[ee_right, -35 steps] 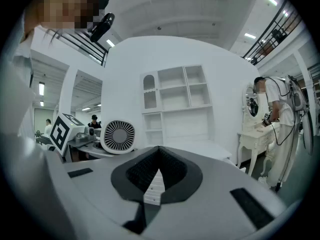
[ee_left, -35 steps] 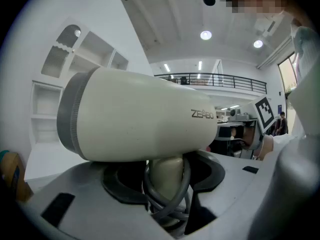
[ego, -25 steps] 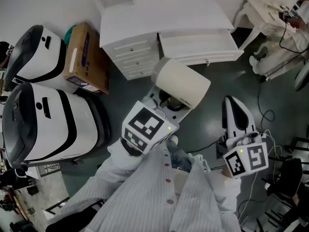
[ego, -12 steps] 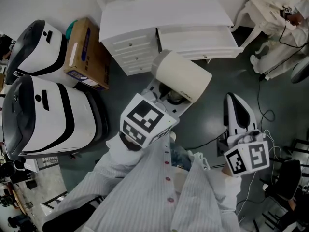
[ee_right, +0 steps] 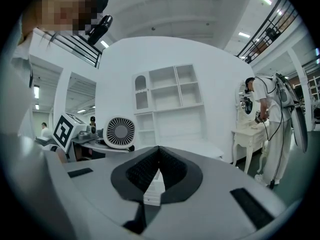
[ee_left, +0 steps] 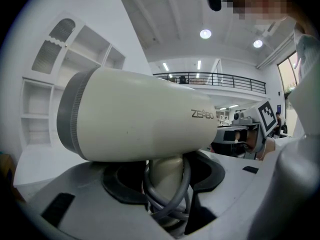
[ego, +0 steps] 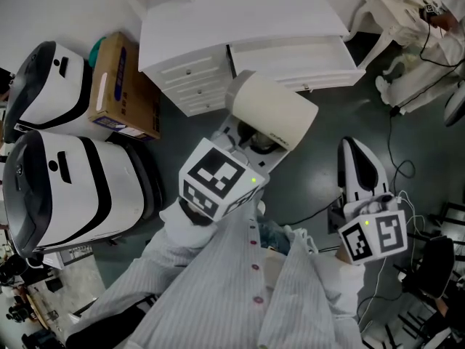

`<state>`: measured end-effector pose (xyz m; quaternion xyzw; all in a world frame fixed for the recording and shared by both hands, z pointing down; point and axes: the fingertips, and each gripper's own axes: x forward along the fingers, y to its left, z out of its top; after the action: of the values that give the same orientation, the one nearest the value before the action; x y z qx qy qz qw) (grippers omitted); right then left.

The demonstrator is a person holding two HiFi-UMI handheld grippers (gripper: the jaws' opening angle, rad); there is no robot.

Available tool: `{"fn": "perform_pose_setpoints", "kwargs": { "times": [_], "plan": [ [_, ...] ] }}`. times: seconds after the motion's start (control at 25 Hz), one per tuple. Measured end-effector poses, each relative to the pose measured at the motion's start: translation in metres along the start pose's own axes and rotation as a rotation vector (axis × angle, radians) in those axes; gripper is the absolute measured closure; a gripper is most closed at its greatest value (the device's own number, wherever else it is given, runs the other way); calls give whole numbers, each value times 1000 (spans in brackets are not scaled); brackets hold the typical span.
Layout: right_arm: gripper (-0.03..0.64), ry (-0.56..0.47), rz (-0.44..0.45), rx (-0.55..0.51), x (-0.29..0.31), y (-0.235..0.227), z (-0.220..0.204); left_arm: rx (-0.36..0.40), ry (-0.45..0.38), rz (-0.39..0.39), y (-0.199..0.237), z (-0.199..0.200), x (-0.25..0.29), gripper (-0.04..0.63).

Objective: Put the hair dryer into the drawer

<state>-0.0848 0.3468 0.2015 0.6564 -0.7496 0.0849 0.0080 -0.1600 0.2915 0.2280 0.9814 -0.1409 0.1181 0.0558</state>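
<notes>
Left gripper (ego: 252, 142): jaws partly open and clamped on the handle of the cream hair dryer (ego: 273, 112). The grey cord (ee_left: 169, 196) is wrapped round the handle inside the grip. The barrel sits crosswise above the jaws, in the air near the dresser front, not in the drawer.

Right gripper (ego: 354, 151): jaws closed tip to tip with nothing between them. It is off to the dryer's right, well apart from it.

Room:
- Dark grey floor (ego: 320, 133).
- White dresser (ego: 240, 17) ahead, with a stack of small drawers (ego: 190, 87) on its left.
- A wide drawer (ego: 294, 62) on the dresser's right looks pulled out.
- Two big white-and-black machines (ego: 69, 187) at far left.
- A cardboard box (ego: 123, 86) between the machines and the dresser.
- Cables (ego: 392, 162) on the floor at right.

Views:
- Only the left gripper view shows the cord wrap and the print on the barrel.
- Only the right gripper view shows the dryer's round intake grille (ee_right: 120, 132).
- That view also shows a white shelf unit (ee_right: 170, 99) above the dresser and a person in white (ee_right: 270, 129) at a small white table (ee_right: 250, 134).
- Only the head view shows the machines and the box.
</notes>
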Motion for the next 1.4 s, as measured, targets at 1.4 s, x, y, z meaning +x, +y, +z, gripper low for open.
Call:
{"fn": "perform_pose_setpoints", "kwargs": {
  "times": [1.4],
  "plan": [
    [606, 49, -96, 39, 216, -101, 21, 12, 41, -84, 208, 30, 139, 373]
  ]
}}
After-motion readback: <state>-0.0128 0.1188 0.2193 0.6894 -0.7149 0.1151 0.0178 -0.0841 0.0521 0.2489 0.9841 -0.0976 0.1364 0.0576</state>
